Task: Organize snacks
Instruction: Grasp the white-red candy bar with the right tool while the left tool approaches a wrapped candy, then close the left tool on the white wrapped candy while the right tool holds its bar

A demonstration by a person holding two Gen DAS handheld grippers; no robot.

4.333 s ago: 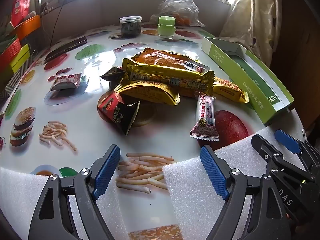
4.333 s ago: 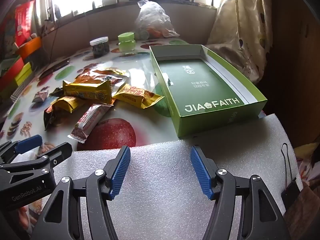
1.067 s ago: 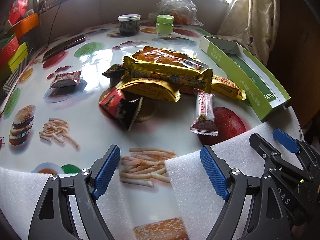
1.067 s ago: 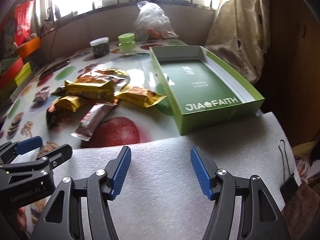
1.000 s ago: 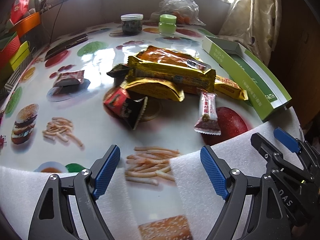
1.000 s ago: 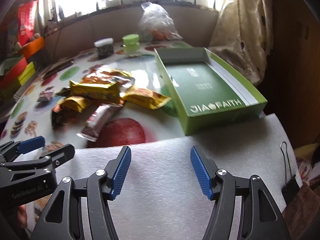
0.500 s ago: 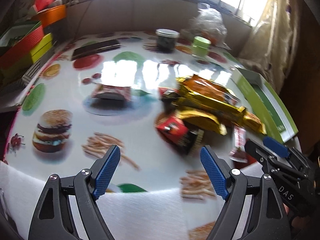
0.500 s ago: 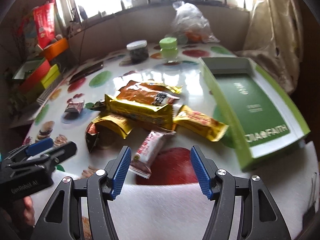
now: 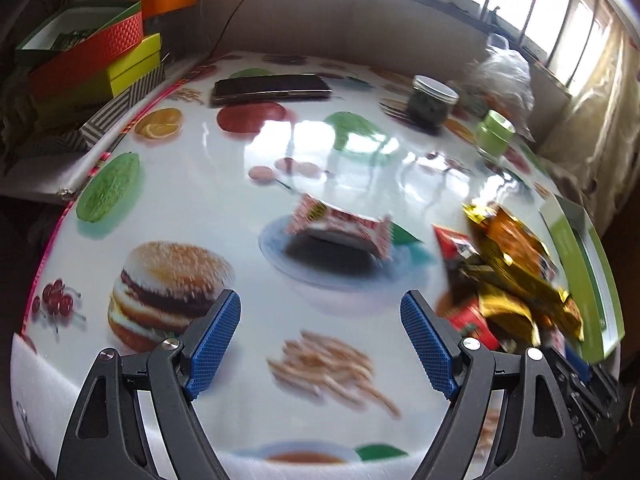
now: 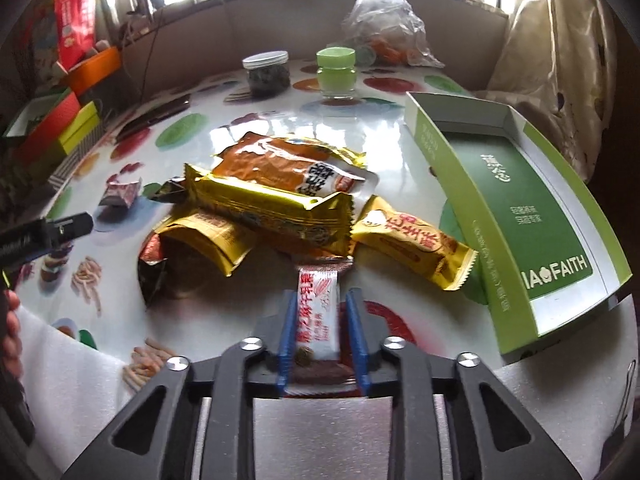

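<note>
A: Any snacks in the green box (image 10: 452, 168) yet?

B: None to see. Just bare green inside, off to the right of the right fingers (image 10: 289, 320).

A: So hardly started?

B: Looks that way. Only the first pick under way. Just been closing on the white snack bar (image 10: 318, 312), now pinching it on both sides, snug between the blue pads.

A: Lifted up yet?

B: Hard to tell. Seems low, near the close edge of the surface (image 10: 384, 148).

A: And the other snacks?

B: Heaped in a pile of snacks (image 10: 272, 196) just past the tips of the right fingers. Yellow and orange packs, one on top of another. Also one yellow pack (image 10: 412, 240) ahead and a bit to the right of the tips, just beside the box.

A: What about the left fingers (image 9: 216, 332)?

B: Spread wide, holding nothing. Pointing toward a small red-and-white snack (image 9: 340, 224), lying alone ahead of the tips. Pile off to the right of them.

A: So what's left to do?

B: Nearly all of it, by the look of things. Probably carry the bar over to the box first. Then go back for every pack in the pile, and the lone one too.
</note>
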